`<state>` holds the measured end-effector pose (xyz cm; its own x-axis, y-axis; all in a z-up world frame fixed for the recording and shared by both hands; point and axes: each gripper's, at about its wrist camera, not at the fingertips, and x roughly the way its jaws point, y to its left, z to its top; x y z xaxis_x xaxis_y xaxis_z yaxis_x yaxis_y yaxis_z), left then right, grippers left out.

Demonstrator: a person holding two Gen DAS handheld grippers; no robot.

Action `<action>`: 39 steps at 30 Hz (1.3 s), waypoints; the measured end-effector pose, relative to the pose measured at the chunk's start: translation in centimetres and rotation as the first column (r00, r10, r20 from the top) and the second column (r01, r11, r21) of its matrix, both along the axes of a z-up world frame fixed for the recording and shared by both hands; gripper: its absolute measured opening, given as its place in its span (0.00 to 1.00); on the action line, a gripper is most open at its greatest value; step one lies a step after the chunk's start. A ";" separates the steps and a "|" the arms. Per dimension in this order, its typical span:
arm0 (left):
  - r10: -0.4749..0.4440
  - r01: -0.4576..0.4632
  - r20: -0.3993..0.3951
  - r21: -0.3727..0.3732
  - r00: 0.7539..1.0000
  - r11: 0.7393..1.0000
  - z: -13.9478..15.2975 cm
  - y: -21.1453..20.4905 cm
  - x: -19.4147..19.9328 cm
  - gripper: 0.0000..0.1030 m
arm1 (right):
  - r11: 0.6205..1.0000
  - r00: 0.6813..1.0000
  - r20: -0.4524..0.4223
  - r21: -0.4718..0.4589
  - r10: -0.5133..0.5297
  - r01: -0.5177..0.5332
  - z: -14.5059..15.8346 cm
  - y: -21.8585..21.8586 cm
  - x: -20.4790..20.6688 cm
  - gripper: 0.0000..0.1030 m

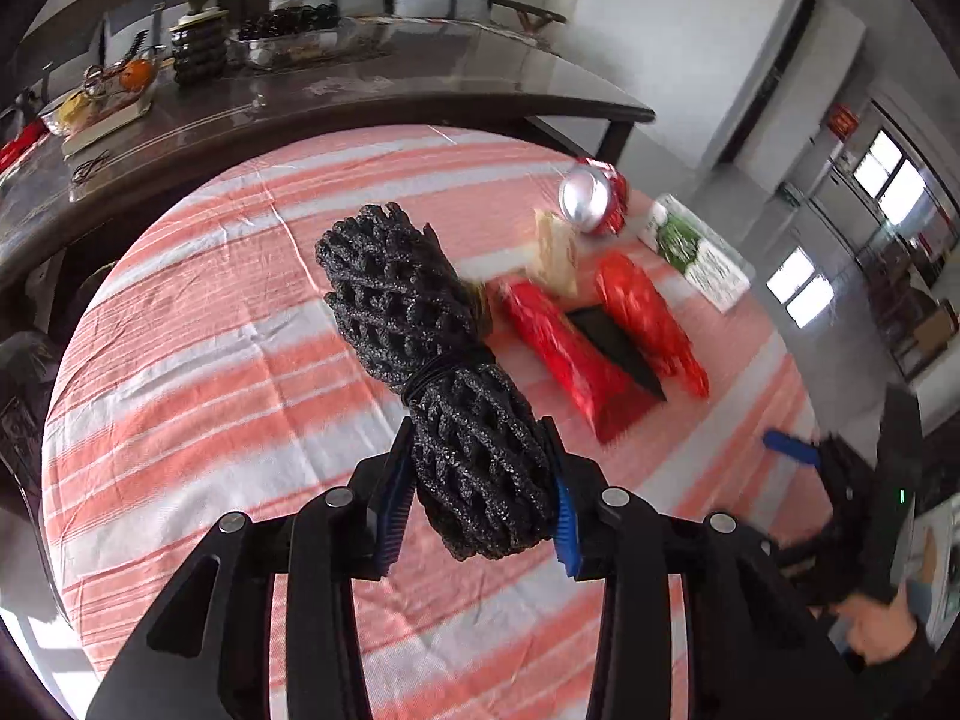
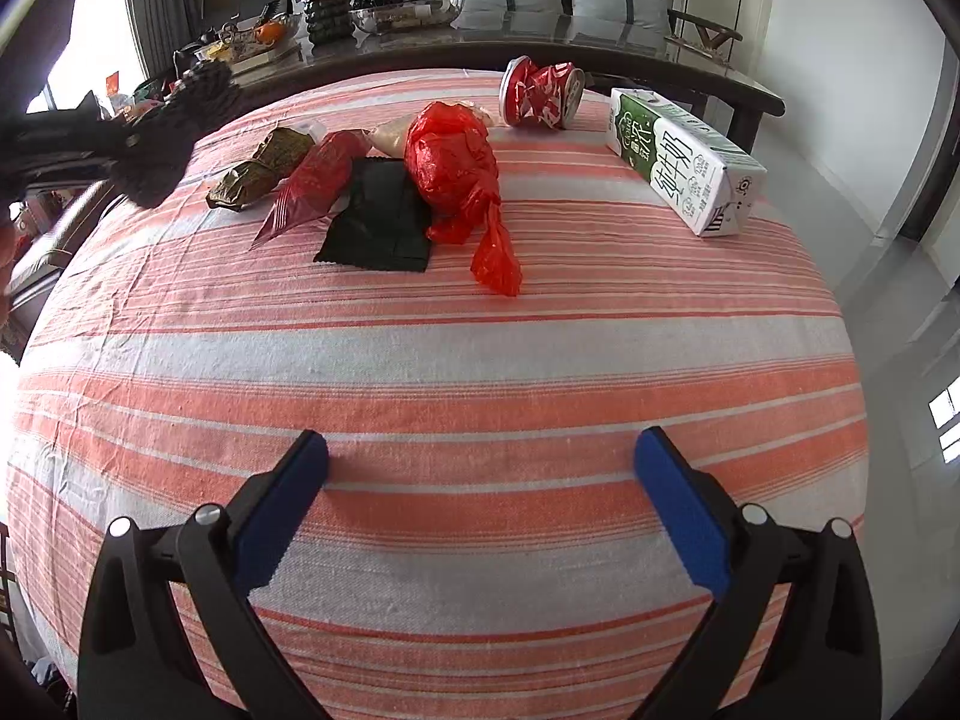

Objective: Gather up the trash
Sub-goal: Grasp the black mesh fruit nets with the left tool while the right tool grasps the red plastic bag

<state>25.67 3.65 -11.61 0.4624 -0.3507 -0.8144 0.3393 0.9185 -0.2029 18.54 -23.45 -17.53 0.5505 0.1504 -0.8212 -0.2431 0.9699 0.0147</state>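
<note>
Right gripper [image 2: 480, 498] low in view, blue-padded jaws wide apart above orange-and-white striped tablecloth [image 2: 456, 360]. Beyond: crumpled red plastic bag [image 2: 456, 162] overlapping flat black pouch [image 2: 378, 222], crushed red can [image 2: 540, 93], green-and-white milk carton [image 2: 684, 162] lying flat. Far left, black foam-net roll [image 2: 180, 120] lifted clear.

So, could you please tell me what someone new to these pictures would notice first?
First comes the black foam net bundle, pinched between the left gripper's blue pads and lifted above the striped tablecloth. Next is the pile of litter at the table's far side: a red plastic bag, a crushed red can and a green-and-white milk carton lying on its side. The right gripper hangs open over bare cloth.
</note>
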 end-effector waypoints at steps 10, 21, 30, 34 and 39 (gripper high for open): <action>-0.082 0.083 -0.010 0.095 0.997 0.992 -4.8 1.1 -3.7 0.83 | 1.000 1.000 0.000 0.000 0.000 0.000 0.0 0.0 0.0 0.96; 0.069 -0.079 0.070 0.154 0.995 0.985 -6.1 1.6 -1.8 0.89 | 1.000 1.000 0.000 0.002 0.000 0.000 -0.1 0.0 0.0 0.96; 0.091 -0.106 0.091 0.182 0.992 0.978 -6.5 2.0 -1.6 0.96 | 0.998 1.000 -0.013 0.063 0.020 -0.019 0.4 -0.5 1.4 0.96; 0.092 -0.107 0.090 0.180 0.992 0.978 -6.5 2.0 -1.6 0.96 | 0.984 1.000 0.018 0.177 0.002 -0.005 2.6 -0.9 5.5 0.96; 0.092 -0.107 0.090 0.178 0.992 0.978 -6.5 1.9 -1.6 0.96 | 0.978 0.998 -0.036 0.207 0.043 -0.035 3.1 1.3 11.1 0.91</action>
